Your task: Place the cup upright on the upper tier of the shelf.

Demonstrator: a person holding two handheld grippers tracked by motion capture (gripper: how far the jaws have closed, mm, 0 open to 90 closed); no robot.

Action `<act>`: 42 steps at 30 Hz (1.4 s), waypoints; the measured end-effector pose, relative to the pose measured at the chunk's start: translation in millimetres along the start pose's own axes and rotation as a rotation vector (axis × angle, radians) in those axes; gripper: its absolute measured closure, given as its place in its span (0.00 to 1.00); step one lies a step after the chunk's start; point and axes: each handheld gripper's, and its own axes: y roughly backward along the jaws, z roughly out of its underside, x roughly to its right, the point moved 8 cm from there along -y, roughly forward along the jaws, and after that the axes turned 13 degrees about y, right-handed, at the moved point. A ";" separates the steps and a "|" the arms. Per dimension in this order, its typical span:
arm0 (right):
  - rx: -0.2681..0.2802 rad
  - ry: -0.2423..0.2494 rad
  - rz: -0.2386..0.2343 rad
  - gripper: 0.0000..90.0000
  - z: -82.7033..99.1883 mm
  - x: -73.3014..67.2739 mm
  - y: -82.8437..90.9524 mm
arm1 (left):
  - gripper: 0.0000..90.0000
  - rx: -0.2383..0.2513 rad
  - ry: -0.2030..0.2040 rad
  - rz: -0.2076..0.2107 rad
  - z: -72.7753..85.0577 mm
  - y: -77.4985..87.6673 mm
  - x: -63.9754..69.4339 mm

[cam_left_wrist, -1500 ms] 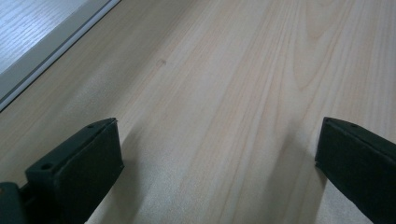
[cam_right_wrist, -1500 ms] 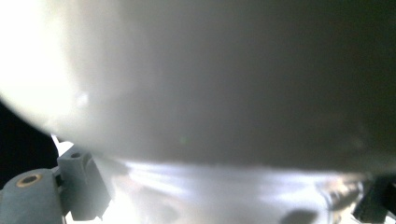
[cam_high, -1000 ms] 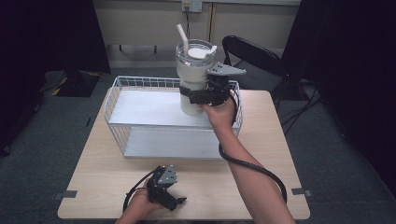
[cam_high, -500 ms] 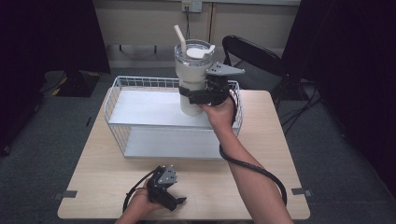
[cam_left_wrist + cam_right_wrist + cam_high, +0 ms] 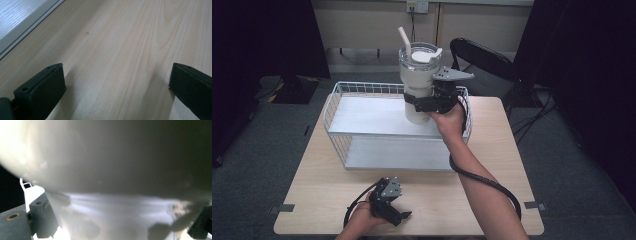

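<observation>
While you look down from the high view, your right gripper (image 5: 424,102) clamps the white tumbler (image 5: 419,82) around its narrow lower body, upright above the wire basket (image 5: 337,107), so the straw stays up and the base clears the rim; open room lies to the basket's left. Your left gripper (image 5: 393,210) rests near the table's (image 5: 492,165) front edge. From the left gripper view, the jaws stand wide apart over bare wood. From the right gripper view, the tumbler (image 5: 112,170) fills the space between the jaws.

Up close, the tall white lidded tumbler (image 5: 105,170) is a blur, cut off at every edge; it hides the right gripper (image 5: 424,103) jaw tips.
</observation>
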 end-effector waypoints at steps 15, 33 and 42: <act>-0.051 -0.012 0.005 0.09 6.1 -2.5 5.4 | 0.00 0.000 0.002 -0.008 0.3 0.3 0.1; -0.082 -0.018 0.021 0.09 13.5 -4.5 11.4 | 0.00 0.002 0.002 -0.007 0.1 0.2 0.2; -0.118 0.006 0.022 0.09 20.4 -7.0 21.6 | 0.00 0.002 0.003 -0.006 0.0 0.2 0.2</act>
